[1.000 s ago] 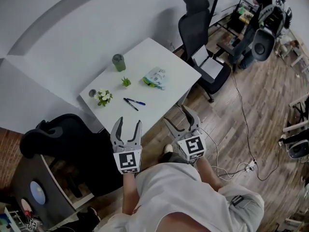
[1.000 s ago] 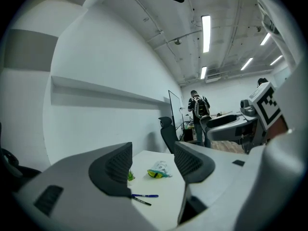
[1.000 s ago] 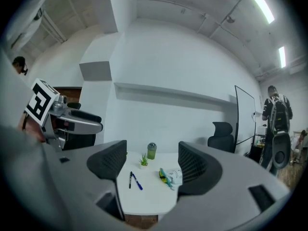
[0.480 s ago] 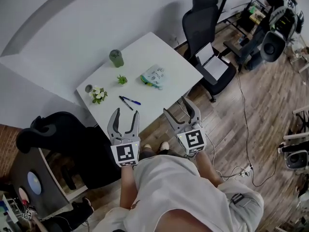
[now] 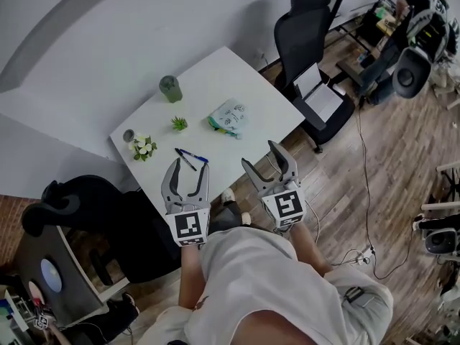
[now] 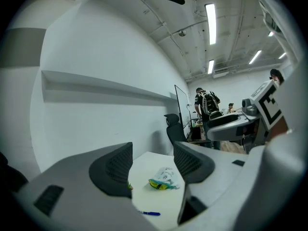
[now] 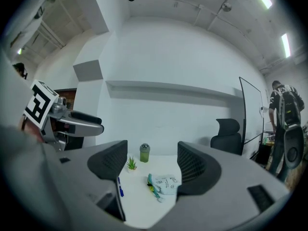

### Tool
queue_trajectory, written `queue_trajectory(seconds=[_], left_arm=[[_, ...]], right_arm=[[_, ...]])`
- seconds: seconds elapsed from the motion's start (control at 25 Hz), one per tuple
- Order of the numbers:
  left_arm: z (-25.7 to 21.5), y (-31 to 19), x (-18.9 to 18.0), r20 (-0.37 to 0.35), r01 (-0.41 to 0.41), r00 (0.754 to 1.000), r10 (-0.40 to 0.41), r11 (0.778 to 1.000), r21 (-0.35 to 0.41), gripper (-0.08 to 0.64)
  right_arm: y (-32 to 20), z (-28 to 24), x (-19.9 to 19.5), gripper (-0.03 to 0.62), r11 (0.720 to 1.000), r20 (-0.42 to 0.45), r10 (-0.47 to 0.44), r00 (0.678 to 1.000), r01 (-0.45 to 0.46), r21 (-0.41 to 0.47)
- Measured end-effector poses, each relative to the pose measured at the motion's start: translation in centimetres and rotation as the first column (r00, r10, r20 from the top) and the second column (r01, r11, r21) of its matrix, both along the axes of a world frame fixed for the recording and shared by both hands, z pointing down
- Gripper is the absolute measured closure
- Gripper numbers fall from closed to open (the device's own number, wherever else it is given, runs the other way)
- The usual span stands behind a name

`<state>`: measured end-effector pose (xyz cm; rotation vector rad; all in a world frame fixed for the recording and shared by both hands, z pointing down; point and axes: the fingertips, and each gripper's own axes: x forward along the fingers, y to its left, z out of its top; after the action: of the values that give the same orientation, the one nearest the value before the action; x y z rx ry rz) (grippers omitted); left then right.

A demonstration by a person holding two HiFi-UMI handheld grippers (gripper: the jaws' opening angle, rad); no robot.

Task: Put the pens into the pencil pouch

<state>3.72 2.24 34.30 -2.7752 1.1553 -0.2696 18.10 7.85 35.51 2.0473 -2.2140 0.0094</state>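
Hovering short of the desk (image 5: 215,77) with left gripper (image 5: 190,164) and right gripper (image 5: 259,154) both empty, jaws wide, ready to pick the pens (image 5: 190,156) lying near the pouch (image 5: 228,117).

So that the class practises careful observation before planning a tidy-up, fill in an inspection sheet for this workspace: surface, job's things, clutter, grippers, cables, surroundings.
Surface: white table against a pale wall.
Job's things: blue pen and dark pen lie together near the front edge; pencil pouch lies apart from them.
Clutter: green tumbler, small green plant, white-flowered plant.
Grippers: left hand-held gripper and right hand-held gripper both open, nothing between the jaws.
Cables: a cable trails across the wooden floor.
Surroundings: black office chair at the table's end; people beyond.
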Motion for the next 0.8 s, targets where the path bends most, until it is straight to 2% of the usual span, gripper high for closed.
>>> queue_trajectory(seconds=[0.44,0.8], left_arm=[[1.0,-8.2,1.7,-0.023,-0.004,1.0,0.003,1.0,-0.023,0.304],[3.1,-14.4,0.6,-0.041,0.017,0.999,-0.021,0.996,-0.085,0.308]], right_arm=[[-8.1,0.2,1.5,0.27,1.0,-0.033,-0.006,0.999,0.005,-0.025],[-14.3,1.7,0.5,0.282,0.995,-0.066,-0.029,0.997,0.023,-0.093]])
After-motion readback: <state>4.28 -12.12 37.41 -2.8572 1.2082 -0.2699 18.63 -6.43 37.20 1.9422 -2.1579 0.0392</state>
